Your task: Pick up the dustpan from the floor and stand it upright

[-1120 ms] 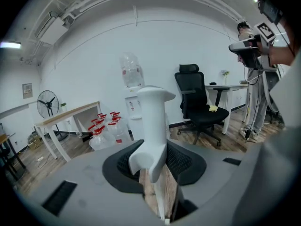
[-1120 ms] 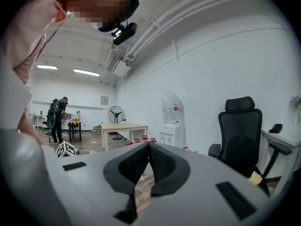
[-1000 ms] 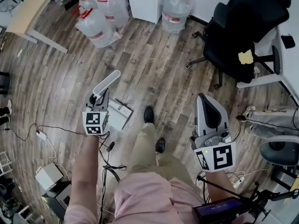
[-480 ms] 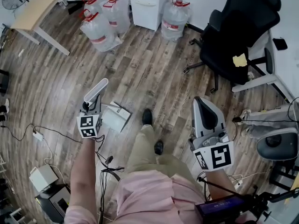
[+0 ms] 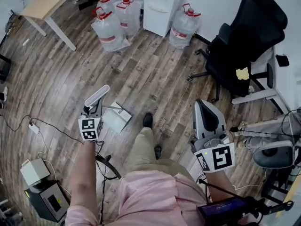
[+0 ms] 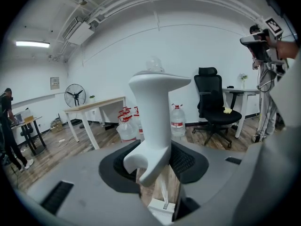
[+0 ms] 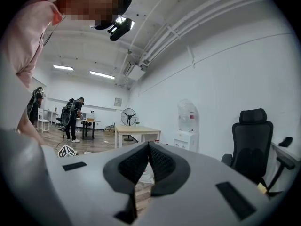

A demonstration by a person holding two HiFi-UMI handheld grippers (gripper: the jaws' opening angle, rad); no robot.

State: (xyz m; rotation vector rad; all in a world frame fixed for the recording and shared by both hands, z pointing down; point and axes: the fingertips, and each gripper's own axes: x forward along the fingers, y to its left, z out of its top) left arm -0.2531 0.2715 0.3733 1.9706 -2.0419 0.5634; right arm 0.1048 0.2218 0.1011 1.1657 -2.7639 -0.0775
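1. Dustpan position. The dustpan (image 5: pixel 114 118) is at the person's left front. Its white pan section sits low over the wood floor (image 5: pixel 155 74), just beside the person's forward shoe (image 5: pixel 148 119). No view shows whether the pan's base touches the floor.

2. Long axis. The handle (image 6: pixel 153 121) runs from the pan up through the left tongs (image 6: pixel 153 160) and ends in a flared grip above them. In the left gripper view the handle stands close to upright, and the pan shows directly below through the gap between the jaws. The axis is therefore already near vertical, with the pan at the lower end.

3. Left tongs. They are clamped on the handle. The jaws stand apart only by the handle's thickness, with a pad on each side of it. This is the only contact with the dustpan.

4. Right tongs (image 7: pixel 149 149). The jaws are closed together, tips meeting, with nothing between them. They are held at the person's right front, well apart from the dustpan, on the far side of the shoe.

5. Governing relation. The pan lies straight beneath the left tongs along the handle, so the remaining move is judged to be a vertical lowering until the base seats flat, followed by release. The left hand is the working hand.

6. Surroundings. The water bottles (image 5: pixel 110 29) and the office chair (image 5: pixel 244 46) are well apart from the placement spot.
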